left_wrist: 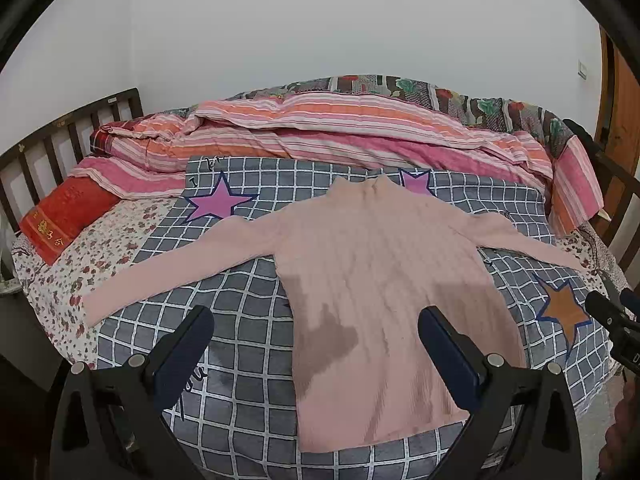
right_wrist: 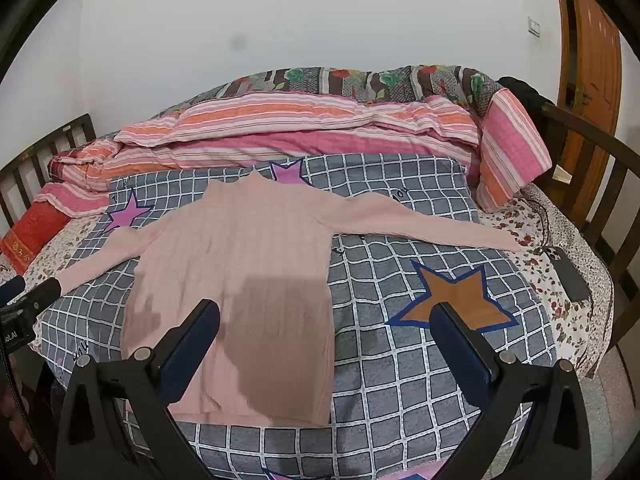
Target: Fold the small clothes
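A pale pink ribbed long-sleeved sweater [left_wrist: 376, 280] lies flat on a grey checked blanket [left_wrist: 240, 400], collar toward the far side, both sleeves spread out sideways. It also shows in the right wrist view [right_wrist: 240, 264]. My left gripper [left_wrist: 316, 332] is open and empty, hovering above the sweater's lower left part. My right gripper [right_wrist: 326, 320] is open and empty, above the sweater's lower right edge and the blanket [right_wrist: 400, 380]. The right gripper also shows at the right edge of the left wrist view [left_wrist: 612, 316], and the left gripper at the left edge of the right wrist view [right_wrist: 28, 304].
A striped pink and orange quilt [left_wrist: 320, 132] is bunched along the far side of the bed. A red pillow [left_wrist: 64, 216] lies at the far left. A dark phone [right_wrist: 568, 272] lies on the floral sheet at right. Wooden bed rails [right_wrist: 600, 168] stand on both sides.
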Available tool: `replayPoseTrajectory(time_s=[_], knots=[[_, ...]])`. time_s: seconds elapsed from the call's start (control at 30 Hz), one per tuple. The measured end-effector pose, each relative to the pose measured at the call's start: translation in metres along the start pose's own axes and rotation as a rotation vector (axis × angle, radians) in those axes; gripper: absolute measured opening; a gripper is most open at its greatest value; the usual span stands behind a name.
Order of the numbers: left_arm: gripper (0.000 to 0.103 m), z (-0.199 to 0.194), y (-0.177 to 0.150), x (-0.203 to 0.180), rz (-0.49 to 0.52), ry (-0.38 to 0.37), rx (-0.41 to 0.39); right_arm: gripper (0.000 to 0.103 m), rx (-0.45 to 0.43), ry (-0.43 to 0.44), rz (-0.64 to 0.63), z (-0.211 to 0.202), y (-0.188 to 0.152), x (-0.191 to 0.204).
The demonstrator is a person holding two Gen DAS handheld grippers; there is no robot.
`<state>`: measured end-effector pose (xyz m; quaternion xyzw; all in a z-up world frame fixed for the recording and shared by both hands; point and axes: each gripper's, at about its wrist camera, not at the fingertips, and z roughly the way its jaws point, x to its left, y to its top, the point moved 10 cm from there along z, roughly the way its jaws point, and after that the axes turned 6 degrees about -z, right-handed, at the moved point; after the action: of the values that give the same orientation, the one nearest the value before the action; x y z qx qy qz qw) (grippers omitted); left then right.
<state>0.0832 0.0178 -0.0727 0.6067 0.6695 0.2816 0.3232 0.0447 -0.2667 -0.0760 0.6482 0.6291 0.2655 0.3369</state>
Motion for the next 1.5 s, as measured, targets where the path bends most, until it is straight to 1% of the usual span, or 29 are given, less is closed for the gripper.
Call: replayPoseTrajectory(time_s=[1.3, 1.5], knots=[[0.103, 0.004, 0.002, 0.009, -0.012, 0.007, -0.002, 0.103, 0.001, 0.012, -0.004, 0.003, 0.004, 0.006], [0.103, 0.015, 0.010, 0.023, -0.031, 0.008, -0.005, 0.103, -0.003, 0.022, -0.004, 0.007, 0.006, 0.009]])
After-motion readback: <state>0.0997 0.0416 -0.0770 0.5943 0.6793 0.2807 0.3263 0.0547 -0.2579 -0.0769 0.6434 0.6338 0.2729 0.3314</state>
